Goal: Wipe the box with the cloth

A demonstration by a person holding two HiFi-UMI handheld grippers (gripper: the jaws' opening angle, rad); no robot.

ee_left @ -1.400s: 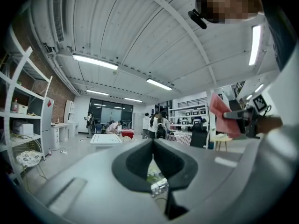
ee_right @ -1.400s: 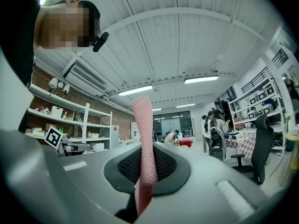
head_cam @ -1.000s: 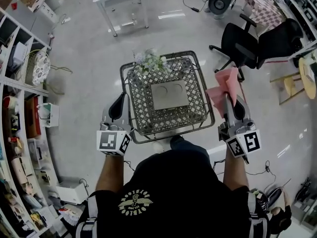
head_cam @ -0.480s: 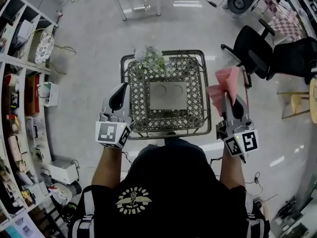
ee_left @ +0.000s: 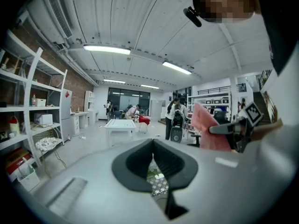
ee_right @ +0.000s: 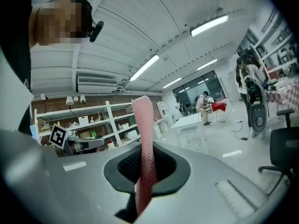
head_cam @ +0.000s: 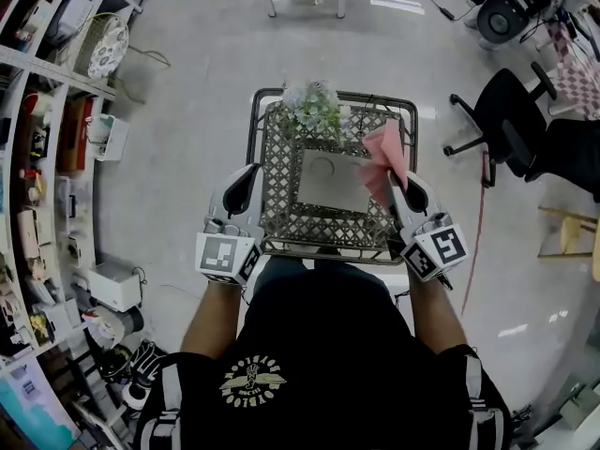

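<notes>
Right gripper: jaws pinched on the pink cloth. It sits at 4 o'clock of the box, just inside the basket's 3 o'clock rim. Its marker cube is at the near end. In the right gripper view, the right gripper shows the cloth rising upright from between the black pads.

Cloth: stands above the gripper tips and overlaps the box's 3 o'clock edge in the head view. Whether it touches the box cannot be told. It is also seen from the left gripper view, held by the right gripper.

Box: flat and grey, with two faint circles on its lid. It lies in the middle of the basket floor.

Basket: wire mesh, set in a dark metal frame.

Left gripper: jaws pressed together with nothing between them. It sits outside the basket at its 9 o'clock side, with its marker cube at the near end. In the left gripper view, mesh shows past the pads.

Flowers: pale sprig at the basket's 12 o'clock edge.

Shelving: at 9 o'clock of the scene.

Office chair: black, at 2 o'clock.
</notes>
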